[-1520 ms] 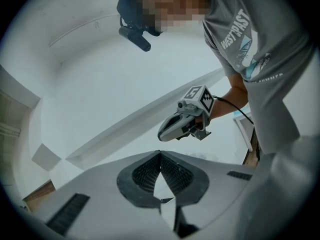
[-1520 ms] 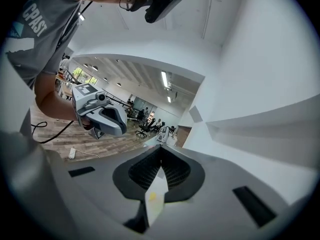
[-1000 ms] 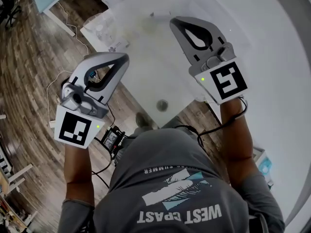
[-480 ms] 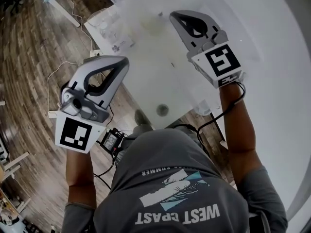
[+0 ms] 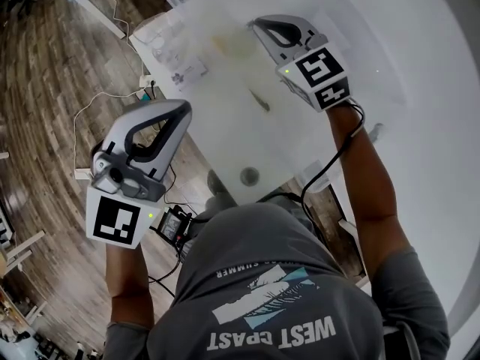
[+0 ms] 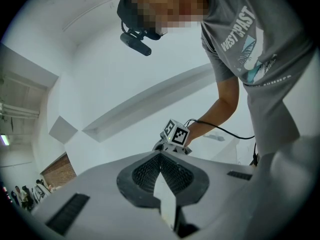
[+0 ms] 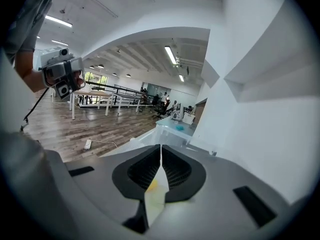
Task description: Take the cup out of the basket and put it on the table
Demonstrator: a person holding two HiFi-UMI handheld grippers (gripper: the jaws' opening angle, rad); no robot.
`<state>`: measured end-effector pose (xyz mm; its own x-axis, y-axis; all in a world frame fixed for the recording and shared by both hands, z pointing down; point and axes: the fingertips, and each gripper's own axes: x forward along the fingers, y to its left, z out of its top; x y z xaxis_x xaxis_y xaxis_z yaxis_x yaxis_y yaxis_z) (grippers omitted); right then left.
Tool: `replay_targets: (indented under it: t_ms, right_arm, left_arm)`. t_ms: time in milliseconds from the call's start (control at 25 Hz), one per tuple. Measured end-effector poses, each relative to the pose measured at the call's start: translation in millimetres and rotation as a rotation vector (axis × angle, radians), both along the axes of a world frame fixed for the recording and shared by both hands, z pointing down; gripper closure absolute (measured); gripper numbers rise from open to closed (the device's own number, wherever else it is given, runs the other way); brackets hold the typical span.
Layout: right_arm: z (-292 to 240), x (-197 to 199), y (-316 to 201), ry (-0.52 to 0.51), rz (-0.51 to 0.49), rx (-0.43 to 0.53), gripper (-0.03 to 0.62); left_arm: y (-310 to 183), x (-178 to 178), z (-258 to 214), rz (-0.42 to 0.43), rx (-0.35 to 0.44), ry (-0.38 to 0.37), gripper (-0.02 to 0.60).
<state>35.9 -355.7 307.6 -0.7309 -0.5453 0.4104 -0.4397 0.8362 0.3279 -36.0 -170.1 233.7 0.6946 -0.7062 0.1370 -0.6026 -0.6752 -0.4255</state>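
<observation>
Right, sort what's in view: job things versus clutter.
Job: right claw, shut, over the white table; left claw, shut; no cup or basket clearly visible.
Lying about: power strip, white cable and black box on the floor.

the person's grey t-shirt (image 5: 277, 291) carries the printed words "west coast".
</observation>
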Motion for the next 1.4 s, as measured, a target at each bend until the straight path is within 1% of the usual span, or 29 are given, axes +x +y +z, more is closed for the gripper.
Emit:
replay_targets:
  t_ms: [440,800,1080,1240,1400]
  right_arm:
    - [88,-18,-42,0.105,-0.019,-0.142,0.545]
    - [166,-20,-58,0.212,-0.025,-0.26,0.517]
    - [213,-21,-63,0.297,-0.034,-0.333,0.499]
    - [234,-20,-65,0.352,-0.041,-0.36,0.493]
    - [246,-23,-67,0.388,-0.065,-0.354,0.493]
  left_arm:
    - [-2,-11,19,-0.049,-0.067,-0.003,0.572]
    - [-2,-22,32,-0.08,-0.112,0.004,0.572]
    - [-3,-29,41,-0.095,-0.14,0.017,0.571]
    - [-4,-29,45,-0.094,-0.152,0.024,0.571]
    - [-5,-28,47,-0.091,-0.158,0.025,0.571]
